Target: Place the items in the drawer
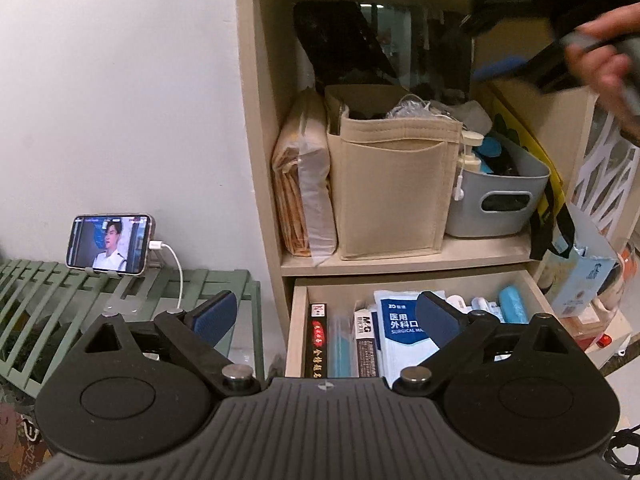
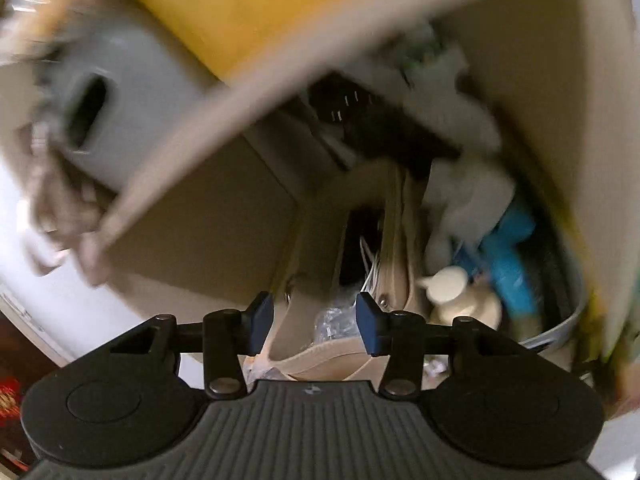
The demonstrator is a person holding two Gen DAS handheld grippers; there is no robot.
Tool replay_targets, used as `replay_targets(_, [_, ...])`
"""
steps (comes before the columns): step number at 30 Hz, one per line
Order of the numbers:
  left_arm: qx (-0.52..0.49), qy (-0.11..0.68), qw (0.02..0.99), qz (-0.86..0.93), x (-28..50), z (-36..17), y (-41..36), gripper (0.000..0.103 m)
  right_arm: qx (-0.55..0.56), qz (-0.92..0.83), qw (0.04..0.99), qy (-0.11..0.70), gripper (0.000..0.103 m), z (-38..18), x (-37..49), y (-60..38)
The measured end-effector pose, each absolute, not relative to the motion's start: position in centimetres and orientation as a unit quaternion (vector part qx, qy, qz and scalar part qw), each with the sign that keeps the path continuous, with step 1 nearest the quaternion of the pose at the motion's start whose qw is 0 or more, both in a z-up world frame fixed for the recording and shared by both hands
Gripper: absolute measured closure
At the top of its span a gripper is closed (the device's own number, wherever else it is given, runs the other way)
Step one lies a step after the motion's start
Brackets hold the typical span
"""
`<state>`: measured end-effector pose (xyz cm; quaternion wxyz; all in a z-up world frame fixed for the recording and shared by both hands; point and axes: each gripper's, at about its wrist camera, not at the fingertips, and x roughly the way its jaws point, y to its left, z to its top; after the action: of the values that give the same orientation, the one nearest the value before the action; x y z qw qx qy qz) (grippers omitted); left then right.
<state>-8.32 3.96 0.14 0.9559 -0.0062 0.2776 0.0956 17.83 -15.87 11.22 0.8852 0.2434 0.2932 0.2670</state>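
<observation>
Looking down the left gripper (image 1: 326,312), its jaws are spread wide with nothing between them, hanging above the open drawer (image 1: 298,312), which holds a surgical mask pack (image 1: 402,330) and boxes. Up by the shelf, the right gripper (image 2: 315,322) is roughly half open and empty too, over a beige organizer (image 1: 394,184) and grey basket (image 1: 500,204).

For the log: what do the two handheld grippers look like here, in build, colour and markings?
Both match: the left gripper and right gripper have matte black bodies with a ribbed centre plate, two round discs at the sides, silver pivot bolts and black linkage arms ending in blue pads. No cables or sleeves show.
</observation>
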Motion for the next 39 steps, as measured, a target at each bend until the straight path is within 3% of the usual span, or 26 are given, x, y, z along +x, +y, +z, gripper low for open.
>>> replay_targets(4, [-0.015, 0.281, 0.953, 0.111, -8.5, -0.2, 4.7, 0.006, 0.284, 0.259, 0.862, 0.330, 0.050, 8.8, 21.5, -14.5])
replay_targets(12, [-0.039, 0.287, 0.947, 0.139, -8.3, -0.6, 6.3, 0.006, 0.255, 0.236, 0.867, 0.358, 0.051, 7.2, 24.5, -11.8])
replay_targets(20, [-0.047, 0.277, 0.948, 0.151, -8.6, -0.5, 7.4, 0.006, 0.157, 0.190, 0.898, 0.364, 0.052, 8.1, 26.2, -8.1])
replay_targets(22, [-0.051, 0.275, 0.947, 0.158, -8.8, -0.5, 7.8, 0.006, 0.109, 0.175, 0.911, 0.357, 0.066, 8.2, 26.3, -6.8])
replay_targets(23, [-0.055, 0.275, 0.946, 0.160, -8.8, -0.5, 8.1, 0.006, 0.097, 0.172, 0.913, 0.356, 0.086, 8.0, 26.4, -6.4])
replay_targets(24, [-0.059, 0.276, 0.945, 0.163, -8.8, -0.5, 8.4, 0.006, 0.098, 0.175, 0.913, 0.356, 0.098, 7.8, 26.4, -6.3])
replay_targets(29, [-0.076, 0.282, 0.942, 0.164, -8.7, -0.7, 9.4, 0.006, 0.148, 0.211, 0.914, 0.314, 0.101, 8.4, 24.8, -7.6])
replay_targets(39, [-0.058, 0.293, 0.947, 0.116, -7.9, -1.1, 7.9, 0.006, 0.144, 0.255, 0.949, 0.114, 0.101, 15.6, 12.2, -12.1])
